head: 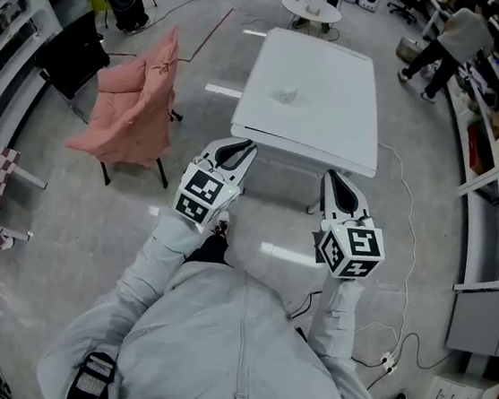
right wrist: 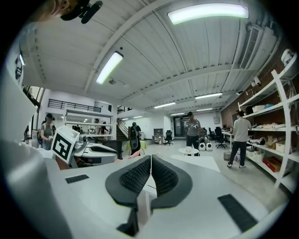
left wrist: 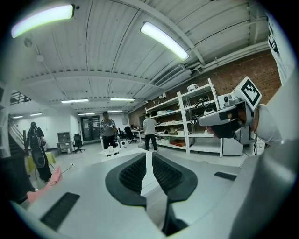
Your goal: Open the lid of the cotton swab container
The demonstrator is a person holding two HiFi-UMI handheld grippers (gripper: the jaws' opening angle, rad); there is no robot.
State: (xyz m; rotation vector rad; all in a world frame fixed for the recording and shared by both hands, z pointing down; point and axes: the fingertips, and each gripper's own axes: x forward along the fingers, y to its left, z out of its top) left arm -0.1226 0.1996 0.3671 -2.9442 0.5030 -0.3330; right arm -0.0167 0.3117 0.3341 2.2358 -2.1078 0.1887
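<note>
Standing short of the white table [head: 326,127] with left gripper [head: 235,153] and right gripper [head: 336,187] both clenched empty, the person faces the small cotton swab container [head: 287,93] near its middle, probably light, slick plastic: steady the body, pinch the lid's edge.

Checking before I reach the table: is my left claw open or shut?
Shut. In the left gripper view the left claw has its jaws meeting at the tips, nothing between them.
</note>
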